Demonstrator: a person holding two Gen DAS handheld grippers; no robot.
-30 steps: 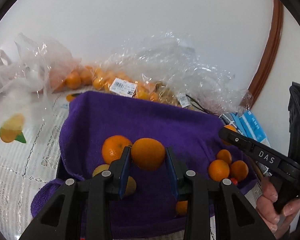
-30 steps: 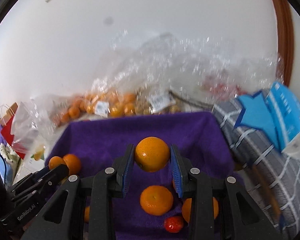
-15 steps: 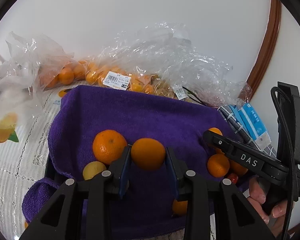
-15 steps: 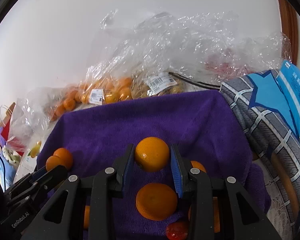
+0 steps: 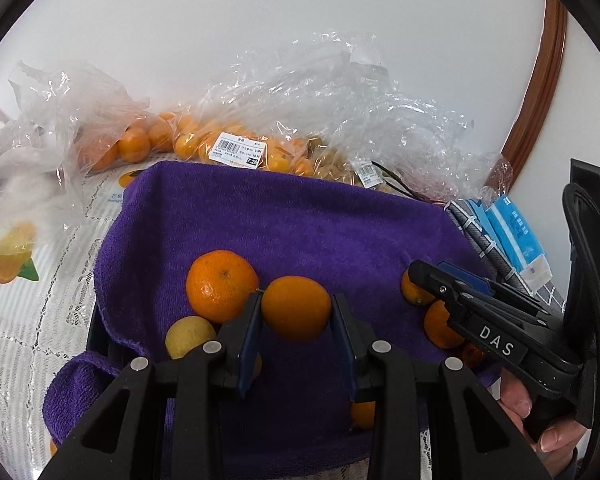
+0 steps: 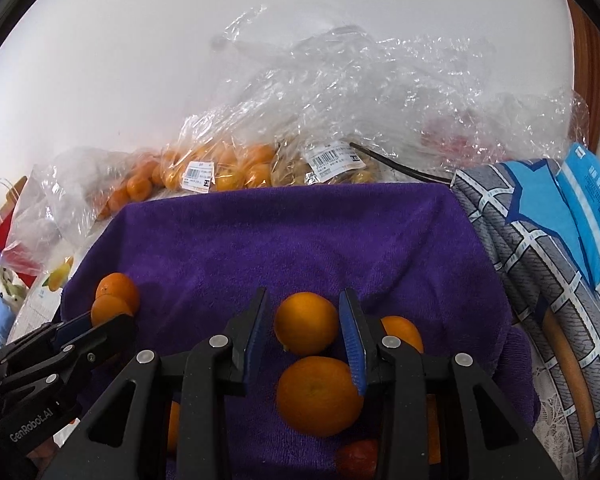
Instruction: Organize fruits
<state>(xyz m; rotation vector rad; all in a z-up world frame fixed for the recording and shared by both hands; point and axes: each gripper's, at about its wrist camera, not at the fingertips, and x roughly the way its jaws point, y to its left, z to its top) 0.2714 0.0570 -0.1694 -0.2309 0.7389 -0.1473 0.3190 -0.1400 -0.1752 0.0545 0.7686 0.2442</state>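
Observation:
A purple towel [image 5: 292,224] lines a dark basket, also in the right wrist view [image 6: 300,240]. My left gripper [image 5: 296,312] is shut on an orange [image 5: 296,307] above the towel, beside a larger orange [image 5: 221,285] and a yellow fruit [image 5: 189,336]. My right gripper [image 6: 305,324] has opened; its jaws stand apart around an orange [image 6: 306,322] resting on the towel, with a gap on the left side. Another orange [image 6: 318,396] lies just below it. The right gripper also shows in the left wrist view [image 5: 476,316].
Clear plastic bags of oranges [image 5: 204,144] lie behind the basket against the wall, also in the right wrist view [image 6: 228,168]. A blue and grey patterned cloth [image 6: 540,240] lies at the right. A small red fruit [image 6: 356,456] sits low in the basket.
My right gripper has lowered toward the towel and its jaws have opened, letting go of its orange. My left gripper has kept its orange and moved slightly closer to the basket.

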